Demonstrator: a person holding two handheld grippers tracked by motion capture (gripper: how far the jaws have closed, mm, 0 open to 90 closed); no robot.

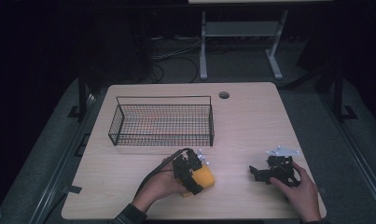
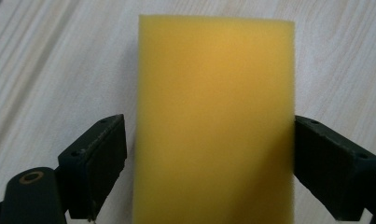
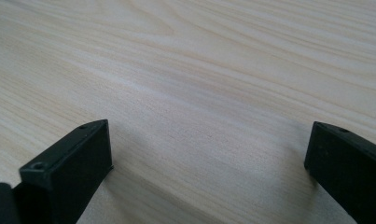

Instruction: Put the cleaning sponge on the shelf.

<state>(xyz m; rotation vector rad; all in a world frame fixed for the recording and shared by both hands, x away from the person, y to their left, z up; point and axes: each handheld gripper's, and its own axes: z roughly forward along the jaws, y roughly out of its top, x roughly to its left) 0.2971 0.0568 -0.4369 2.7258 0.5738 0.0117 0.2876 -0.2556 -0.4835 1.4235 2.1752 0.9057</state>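
- High view: a black wire-mesh rectangular basket (image 1: 161, 122) stands on the pale wooden counter (image 1: 251, 121), back of centre. Nearer the person than the basket, close to the counter's front edge, the left gripper (image 1: 195, 173) sits over a yellow rectangular foam sponge (image 1: 205, 177). The right gripper (image 1: 260, 172) lies well to the right of the basket, near the counter's right edge, with bare wood between the two grippers.
- Left gripper view: the fingers (image 2: 94, 163) stand apart, flanking the sponge (image 2: 216, 121); the right one touches its edge, the left shows a narrow gap.
- Right gripper view: the fingers (image 3: 69, 168) spread wide over bare counter (image 3: 209, 84).
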